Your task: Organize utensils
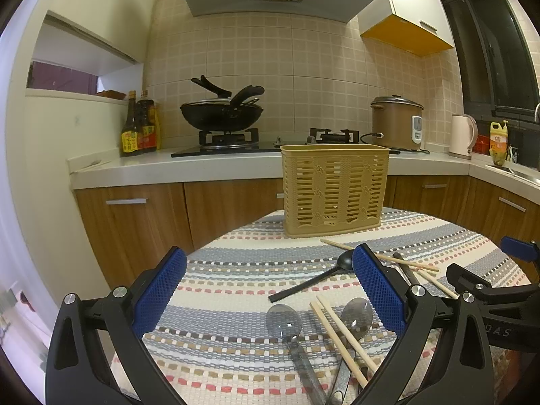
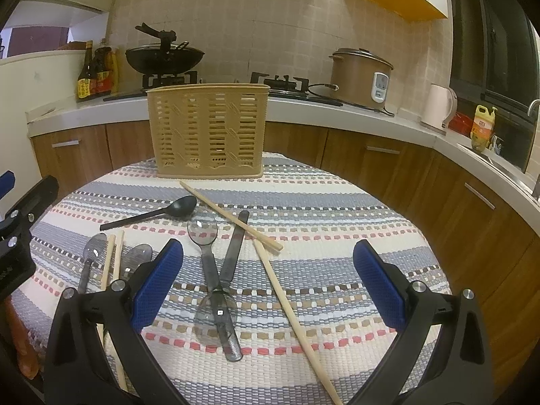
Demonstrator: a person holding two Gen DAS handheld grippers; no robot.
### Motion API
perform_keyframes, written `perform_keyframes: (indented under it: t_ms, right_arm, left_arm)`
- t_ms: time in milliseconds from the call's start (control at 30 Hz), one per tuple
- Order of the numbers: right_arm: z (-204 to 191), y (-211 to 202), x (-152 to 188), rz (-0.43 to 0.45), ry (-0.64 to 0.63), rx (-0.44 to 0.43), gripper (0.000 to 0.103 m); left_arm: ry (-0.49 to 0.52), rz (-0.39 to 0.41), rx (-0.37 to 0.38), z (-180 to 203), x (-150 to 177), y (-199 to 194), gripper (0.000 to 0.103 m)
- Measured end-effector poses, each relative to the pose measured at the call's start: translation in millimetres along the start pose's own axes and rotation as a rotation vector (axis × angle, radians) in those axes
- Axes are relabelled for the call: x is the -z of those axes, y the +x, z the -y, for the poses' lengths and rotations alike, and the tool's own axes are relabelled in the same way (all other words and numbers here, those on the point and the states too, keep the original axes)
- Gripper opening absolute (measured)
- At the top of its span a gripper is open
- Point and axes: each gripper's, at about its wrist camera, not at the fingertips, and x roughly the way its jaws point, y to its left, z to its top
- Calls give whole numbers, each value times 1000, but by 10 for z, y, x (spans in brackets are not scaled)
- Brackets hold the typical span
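Two claws in our hands, both spread wide and holding nothing. Our left claw [image 1: 268, 290] hovers low over the striped woven mat [image 1: 236, 270] that covers the table. Between its blue pads [image 1: 158, 293] lie two clear grey spoons [image 1: 285, 320], bowls pointing away from us, with a pair of wooden chopsticks [image 1: 341, 334] laid across the right-hand one. Just beyond them rests a black plastic spoon [image 1: 312, 280], handle angled toward the left.

Our right claw [image 2: 268, 287] hangs over another cluster: a clear grey spoon [image 2: 204, 233], bowl away from us, and a second one [image 2: 216, 314] crossing it, bowl nearer to us. One chopstick [image 2: 233, 217] lies diagonally past them; another [image 2: 293, 320] runs from near its end toward the table's near edge.

Farther back on the mat stands the tan slotted utensil basket [image 2: 207, 135], upright; we make out no utensils inside. Behind the table we note a kitchen worktop carrying a black wok [image 2: 165, 57] on the gas hob, sauce bottles [image 2: 94, 74], a brown rice cooker [image 2: 361, 77] and a pale kettle [image 2: 438, 106].
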Motion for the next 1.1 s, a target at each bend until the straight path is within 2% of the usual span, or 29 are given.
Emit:
perform_keyframes:
  t_ms: [200,567,767,867,933,1100]
  right_arm:
    - [-81,15,11,-8,-42,24,97]
    - [80,75,-14,-49,34,-4,97]
    - [48,158,-62,-98,6,-2,97]
    - [57,251,-115,-178,-7,-78,97]
    - [90,322,-186,-235,-13,-145,97]
    - [142,535,-330,-301,-73,-199,97]
  left_arm:
    - [-17,-10,8,-33,1,14,96]
    - [-19,-12,12,-49,-10,45,96]
    - [-24,-21,26,-62,-11,60,96]
    - [-15,-56,103,-85,-21,108,95]
    - [65,-106,187,-62,-56,152,95]
    - [295,-256,355,26,-118,308,89]
